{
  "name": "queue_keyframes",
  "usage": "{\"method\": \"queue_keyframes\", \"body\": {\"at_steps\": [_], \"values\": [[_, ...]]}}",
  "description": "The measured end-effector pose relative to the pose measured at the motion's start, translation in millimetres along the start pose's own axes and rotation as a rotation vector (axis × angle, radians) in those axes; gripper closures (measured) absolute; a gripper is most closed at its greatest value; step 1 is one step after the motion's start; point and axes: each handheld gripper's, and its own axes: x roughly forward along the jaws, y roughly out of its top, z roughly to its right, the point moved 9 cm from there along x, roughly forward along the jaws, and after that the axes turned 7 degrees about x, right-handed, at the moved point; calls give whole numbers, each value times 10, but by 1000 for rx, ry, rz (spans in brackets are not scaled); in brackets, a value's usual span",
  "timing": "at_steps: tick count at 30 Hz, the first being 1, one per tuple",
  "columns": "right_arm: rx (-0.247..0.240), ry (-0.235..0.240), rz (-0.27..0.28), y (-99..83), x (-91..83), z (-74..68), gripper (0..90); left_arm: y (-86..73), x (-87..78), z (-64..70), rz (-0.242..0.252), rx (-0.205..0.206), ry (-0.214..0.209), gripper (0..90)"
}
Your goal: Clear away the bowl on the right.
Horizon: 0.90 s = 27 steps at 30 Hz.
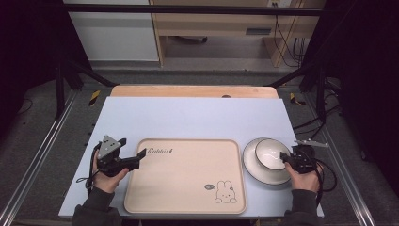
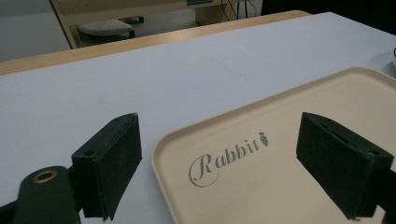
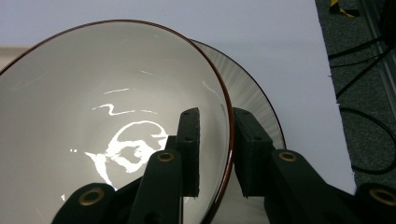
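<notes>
Your right gripper [image 3: 215, 140] comes up from six o'clock with its two black jaws set on either side of the rim of a white bowl [image 3: 93, 102], one jaw inside the bowl and the other outside, closed against the rim or very nearly so. The bowl has a thin brown edge and a glossy inside with bright glare toward seven o'clock. It sits on a plate [image 3: 254, 100] whose streaked grey rim peeks out toward three o'clock. Both rest on a pale blue table [image 3: 261, 28]. At two to four o'clock, grey floor [image 3: 369, 107] with dark cables [image 3: 359, 46] lies past the table edge.
</notes>
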Motion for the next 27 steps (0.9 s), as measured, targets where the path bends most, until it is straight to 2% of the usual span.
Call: {"method": "queue_keyframes", "body": {"at_steps": [3,5,9,14,27], "values": [[-7,4,-6,-4,5,12,764,1,-1,1,1,1,0,138],[15,1,-12,-9,8,0,784,1,0,1,0,1,0,138],[23,3,-15,-12,16,3,804,-2,1,-1,-1,2,0,138],[72,16,-20,-9,10,-2,820,-2,0,1,-2,3,0,138],[71,-6,-10,2,8,-3,825,0,1,-1,1,0,1,138]]}}
